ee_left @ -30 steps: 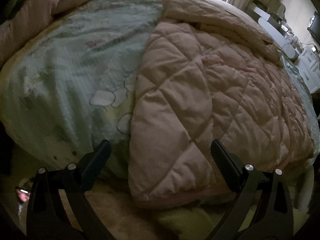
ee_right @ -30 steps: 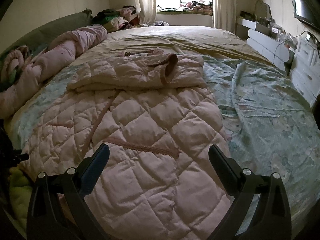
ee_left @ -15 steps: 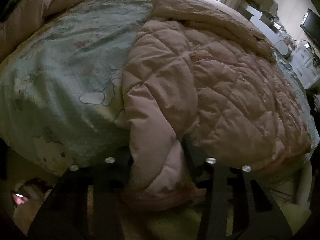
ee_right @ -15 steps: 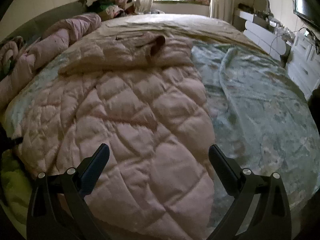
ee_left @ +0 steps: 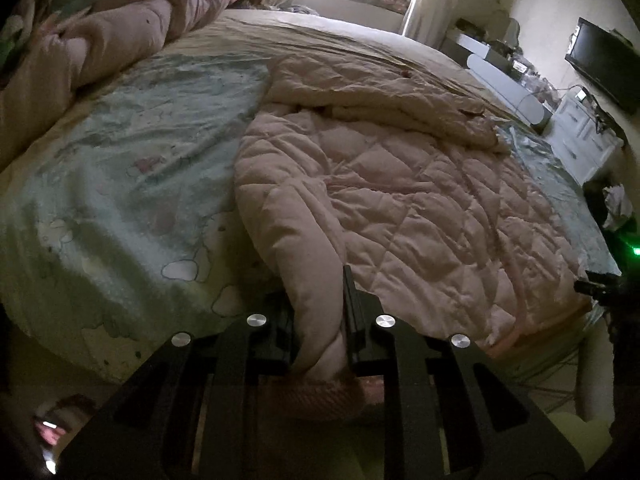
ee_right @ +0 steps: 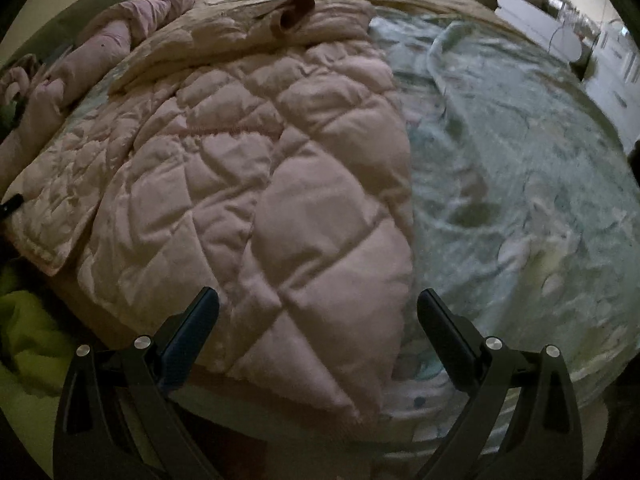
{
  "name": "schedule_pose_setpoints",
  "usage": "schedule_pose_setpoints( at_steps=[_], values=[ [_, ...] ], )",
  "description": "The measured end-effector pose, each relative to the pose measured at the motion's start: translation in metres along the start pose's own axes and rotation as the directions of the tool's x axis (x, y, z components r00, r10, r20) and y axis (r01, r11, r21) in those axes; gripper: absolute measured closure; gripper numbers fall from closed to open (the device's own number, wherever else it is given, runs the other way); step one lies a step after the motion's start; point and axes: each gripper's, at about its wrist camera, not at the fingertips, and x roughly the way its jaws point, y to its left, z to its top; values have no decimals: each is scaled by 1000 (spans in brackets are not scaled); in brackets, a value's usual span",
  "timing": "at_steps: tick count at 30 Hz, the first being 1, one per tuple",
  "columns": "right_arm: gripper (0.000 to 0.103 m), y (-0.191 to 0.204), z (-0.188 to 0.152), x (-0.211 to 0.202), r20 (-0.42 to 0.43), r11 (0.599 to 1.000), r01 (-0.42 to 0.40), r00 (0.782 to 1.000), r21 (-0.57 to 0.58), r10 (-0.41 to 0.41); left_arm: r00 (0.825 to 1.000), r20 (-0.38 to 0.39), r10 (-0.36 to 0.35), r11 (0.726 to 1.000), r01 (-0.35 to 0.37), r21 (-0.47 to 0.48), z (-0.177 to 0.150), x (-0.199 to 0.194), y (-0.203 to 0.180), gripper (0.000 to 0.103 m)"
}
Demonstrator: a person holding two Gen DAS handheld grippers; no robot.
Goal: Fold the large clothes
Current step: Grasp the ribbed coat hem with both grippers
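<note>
Quilted pink coat (ee_left: 400,200) long axis toward window; left tool (ee_left: 318,320) just clamped near corner, right tool (ee_right: 318,332) wide.

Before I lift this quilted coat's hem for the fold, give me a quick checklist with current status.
1. Left gripper clamped on the pink quilted coat: ok; jaws just closed, hem corner pinched.
2. Right gripper gripping the other hem corner: not ok; open, above the hem.
3. Coat lying flat on the patterned blanket: ok.
4. Sleeves folded in across the top: ok.
5. Both layers in the left grip: cannot tell.
</note>
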Motion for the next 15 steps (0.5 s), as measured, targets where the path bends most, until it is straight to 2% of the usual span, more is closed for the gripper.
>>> schedule_pose_setpoints(
  at_steps=[4,5,10,13,15],
  values=[
    [7,-4,-11,7,-45,999,-51,998,18,52,999,-31,11,1000,-12,-7,-4,11,4,90],
    [16,-5,-13,10,-57,996,-79,995,30,80,999,-38,16,1000,-17,-9,-7,12,5,90],
    [28,-6,-22,11,-57,990,-130,990,50,133,997,-73,27,999,-28,-18,-16,22,11,83],
    [43,1,-20,2,-41,991,-132,990,-1,132,996,-87,34,999,-36,-22,-18,26,14,75],
    [64,4,-17,-3,-30,991,-131,991,-28,130,995,-92,36,999,-39,-24,-20,27,14,73]
  ],
)
